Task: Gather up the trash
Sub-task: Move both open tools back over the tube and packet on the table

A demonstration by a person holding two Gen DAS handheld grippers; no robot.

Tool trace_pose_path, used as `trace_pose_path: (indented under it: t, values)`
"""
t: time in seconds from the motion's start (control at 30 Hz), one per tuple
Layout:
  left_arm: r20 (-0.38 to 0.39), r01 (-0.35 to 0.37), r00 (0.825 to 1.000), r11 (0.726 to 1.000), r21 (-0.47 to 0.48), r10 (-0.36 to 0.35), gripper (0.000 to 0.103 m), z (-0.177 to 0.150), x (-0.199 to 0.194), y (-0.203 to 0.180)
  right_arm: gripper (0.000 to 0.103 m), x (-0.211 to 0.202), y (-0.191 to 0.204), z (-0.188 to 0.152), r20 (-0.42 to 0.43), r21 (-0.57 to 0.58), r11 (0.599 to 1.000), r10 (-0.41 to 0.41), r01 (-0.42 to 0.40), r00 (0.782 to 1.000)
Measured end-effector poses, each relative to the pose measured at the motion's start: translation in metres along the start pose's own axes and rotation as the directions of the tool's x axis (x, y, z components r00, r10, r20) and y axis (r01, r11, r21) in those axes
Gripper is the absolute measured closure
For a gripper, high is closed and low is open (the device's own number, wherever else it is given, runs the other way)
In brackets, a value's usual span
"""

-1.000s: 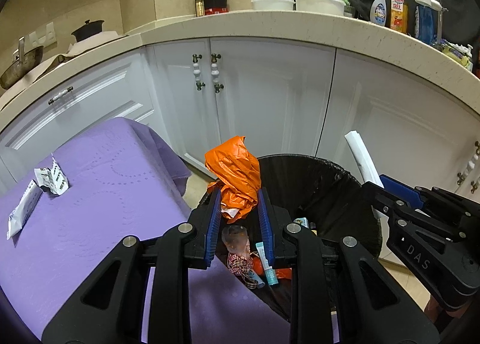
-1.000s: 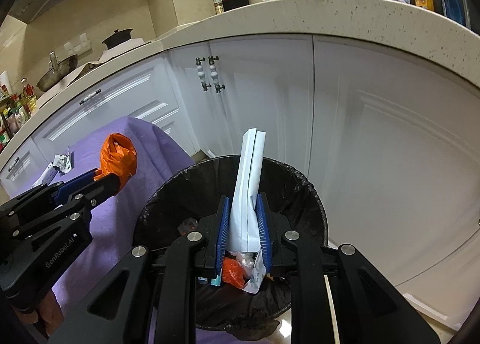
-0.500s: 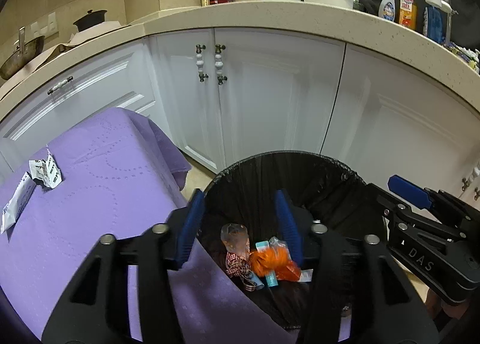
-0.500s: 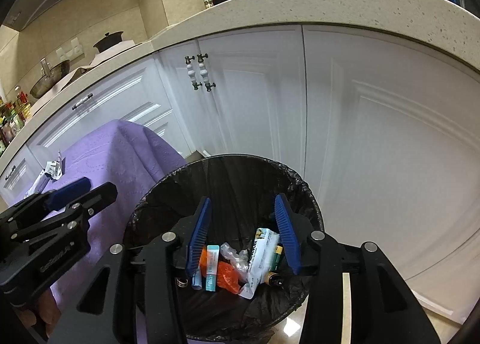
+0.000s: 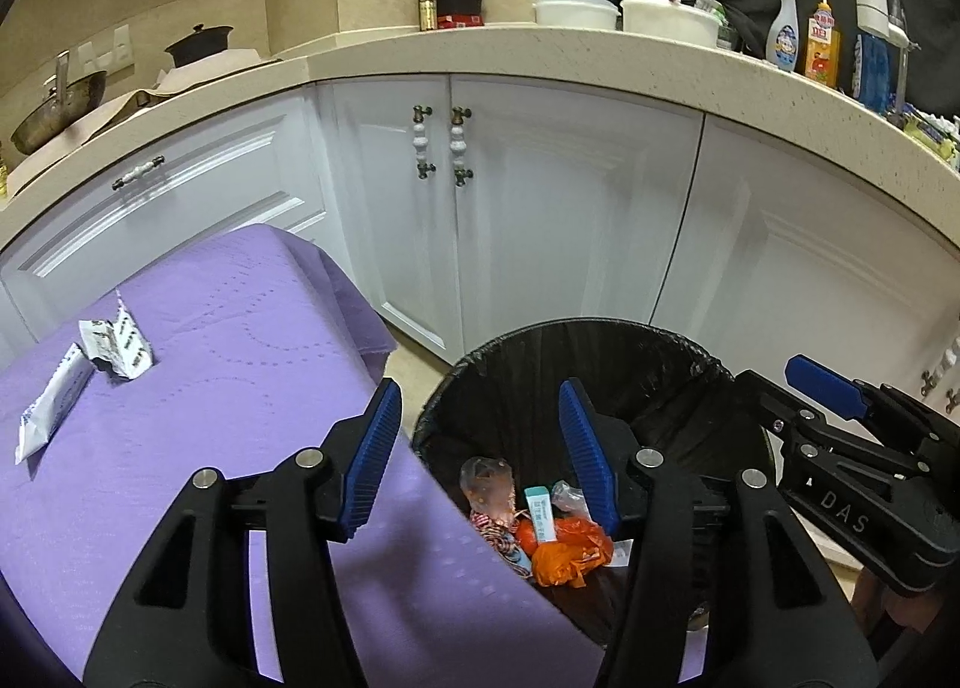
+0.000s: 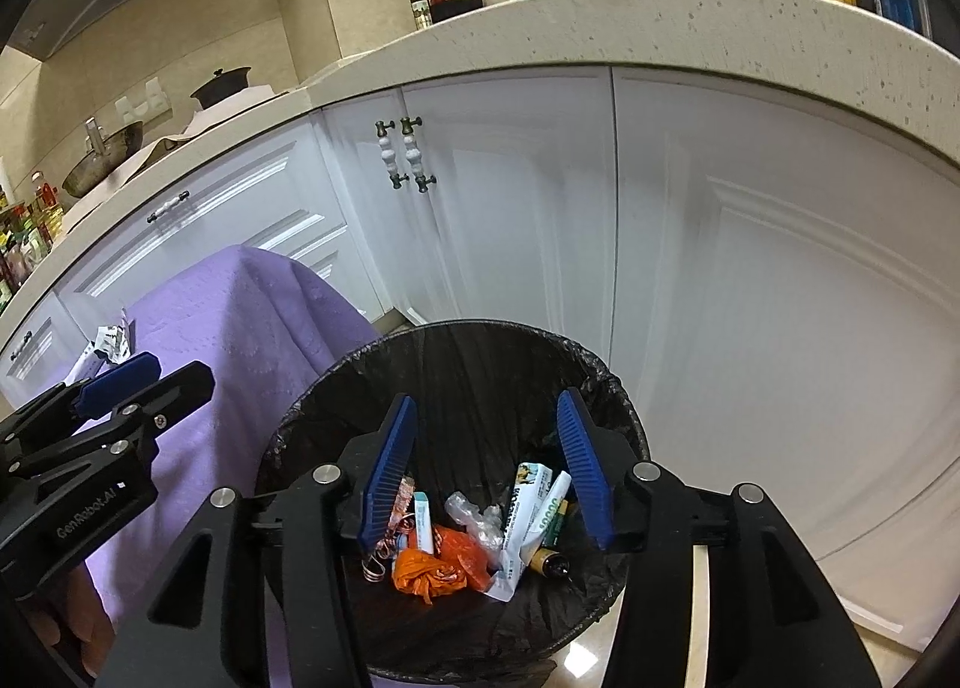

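Both grippers hang over the bin with nothing between their fingers. We find the left gripper point(image 5: 480, 451) with its blue pads spread wide, one pad over the purple cloth point(image 5: 210, 388) and the other over the bin's mouth. We find the right gripper point(image 6: 487, 469) likewise spread wide, both pads inside the outline of the bin point(image 6: 336, 382).

The bin is black, lined with a black bag, and stands on the floor just beside the cloth-covered table and in front of white cabinet doors point(image 6: 510, 208). At its bottom we note a crumpled orange bag point(image 6: 435, 568), a white carton point(image 6: 522, 514) leaning against it, a small tube with a teal label point(image 6: 423, 520), a clear crumpled wrapper point(image 6: 474, 514) and a dark bottle point(image 6: 549, 562). The pile lies loose, items touching one another.

On the purple cloth, well apart from the bin, two pieces remain: a torn printed wrapper point(image 5: 117, 343) and, touching it, a flat white sachet point(image 5: 51, 409).

Above the cabinets runs a speckled countertop point(image 5: 540, 48) carrying bowls and cleaning bottles.
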State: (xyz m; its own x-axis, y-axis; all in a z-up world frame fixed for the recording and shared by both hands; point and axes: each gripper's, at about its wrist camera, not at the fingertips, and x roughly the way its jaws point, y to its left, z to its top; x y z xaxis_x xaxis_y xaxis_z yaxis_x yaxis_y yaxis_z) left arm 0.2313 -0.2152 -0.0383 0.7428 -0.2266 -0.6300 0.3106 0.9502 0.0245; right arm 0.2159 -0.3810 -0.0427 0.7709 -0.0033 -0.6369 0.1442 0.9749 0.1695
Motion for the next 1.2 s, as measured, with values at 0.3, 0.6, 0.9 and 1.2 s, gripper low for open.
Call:
trace_pose_path:
  t: [0.3,0.6,0.9,1.2]
  values:
    - [0.024,-0.065,0.998,0.996,-0.057,0.066,0.041,-0.005,-0.028,0.048,0.049,-0.004,0.037,0.010,0.010,-0.047,0.997,0.057,-0.056,0.998]
    - [0.012,-0.214,0.976,0.964,-0.156,0.218,0.039,-0.025,-0.063,0.139,0.048,0.007,0.115,0.017,-0.016,-0.142,0.971,0.190,-0.190,0.982]
    - [-0.026,-0.357,0.931,0.895,-0.269,0.364,0.037,-0.048,-0.095,0.234,0.048,0.020,0.211,0.016,-0.076,-0.248,0.915,0.310,-0.320,0.948]
    - [-0.059,-0.420,0.903,0.844,-0.334,0.426,0.036,-0.067,-0.111,0.298,0.048,0.044,0.297,0.011,-0.156,-0.332,0.859,0.358,-0.390,0.921]
